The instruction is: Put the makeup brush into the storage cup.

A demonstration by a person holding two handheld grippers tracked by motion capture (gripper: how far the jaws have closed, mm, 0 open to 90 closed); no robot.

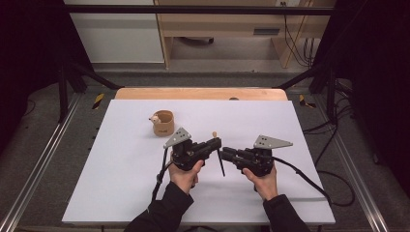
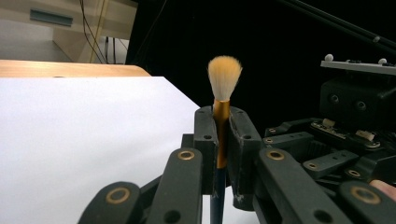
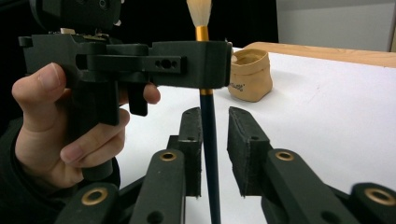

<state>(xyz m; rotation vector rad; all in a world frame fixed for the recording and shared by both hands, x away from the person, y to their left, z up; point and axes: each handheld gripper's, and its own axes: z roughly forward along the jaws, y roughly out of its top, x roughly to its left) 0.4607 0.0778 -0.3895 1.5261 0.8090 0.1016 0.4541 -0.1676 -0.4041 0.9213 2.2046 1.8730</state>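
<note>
Brush (image 2: pixel 221 126) clamped upright in left hand-held gripper (image 2: pixel 223 140).

my two grippers, left gripper (image 1: pixel 216 143) and right gripper (image 1: pixel 228 153), are matte black with brass-ringed pivots, grey three-cornered plates on top, black cables trailing back, and i wear black sleeves (image 1: pixel 167 209).

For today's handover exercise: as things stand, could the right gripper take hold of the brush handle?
Probably yes. The left gripper holds the brush upright by its gold collar, and the dark handle below already stands between the right gripper's open jaws, nothing blocking.
</note>
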